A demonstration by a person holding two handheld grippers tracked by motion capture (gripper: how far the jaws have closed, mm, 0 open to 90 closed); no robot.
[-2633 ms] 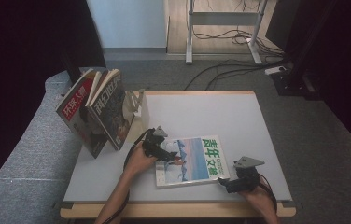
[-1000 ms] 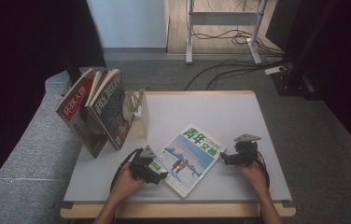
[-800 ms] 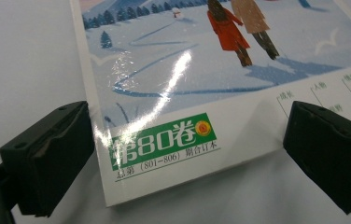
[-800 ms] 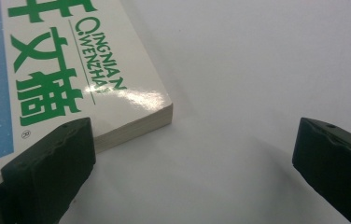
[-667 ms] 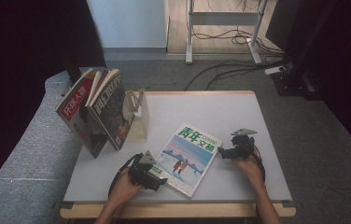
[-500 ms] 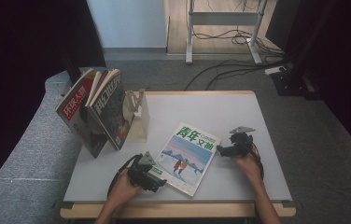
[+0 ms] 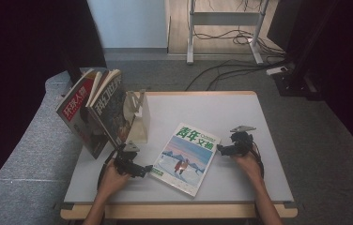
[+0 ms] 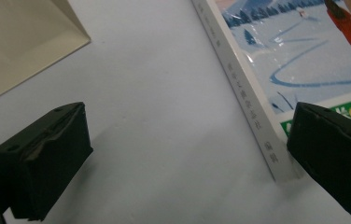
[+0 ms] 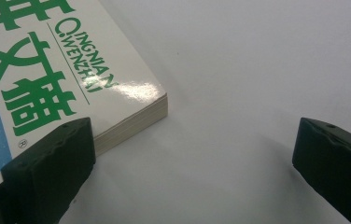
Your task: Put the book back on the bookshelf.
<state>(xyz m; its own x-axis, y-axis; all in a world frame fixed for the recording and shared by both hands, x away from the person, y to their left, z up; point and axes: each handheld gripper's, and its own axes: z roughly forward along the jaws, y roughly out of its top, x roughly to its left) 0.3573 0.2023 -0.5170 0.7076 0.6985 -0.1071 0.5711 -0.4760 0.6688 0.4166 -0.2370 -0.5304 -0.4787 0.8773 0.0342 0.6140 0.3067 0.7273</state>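
Left gripper view: the left gripper (image 8: 183, 158) has its two black jaws spread wide and grasps nothing. One jaw stands over bare tabletop; the other lies at the near corner of the glossy magazine with the blue snow-scene cover and green lettering (image 8: 304, 60), whose white spine runs up and away between the jaws. Beyond the first jaw sits the corner of a cream-coloured stand (image 8: 19, 42).

In the right gripper view, the right gripper (image 9: 190, 163) is likewise released, jaws far apart. Its left jaw overlaps the magazine's cover edge; the page-side corner of the magazine (image 9: 61, 70) points into the gap between the jaws, and the other jaw is over bare table.

From the high view, the left gripper (image 7: 139, 168) meets the magazine (image 7: 184, 157) at its lower-left corner, and the right gripper (image 7: 225, 150) is at its upper-right corner. The magazine lies flat and skewed on the pale grey rectangular table (image 7: 203, 108) between the two. Past the left gripper, upright books with red and dark covers (image 7: 95, 110) lean at the table's far left, beside the cream stand (image 7: 139, 119).
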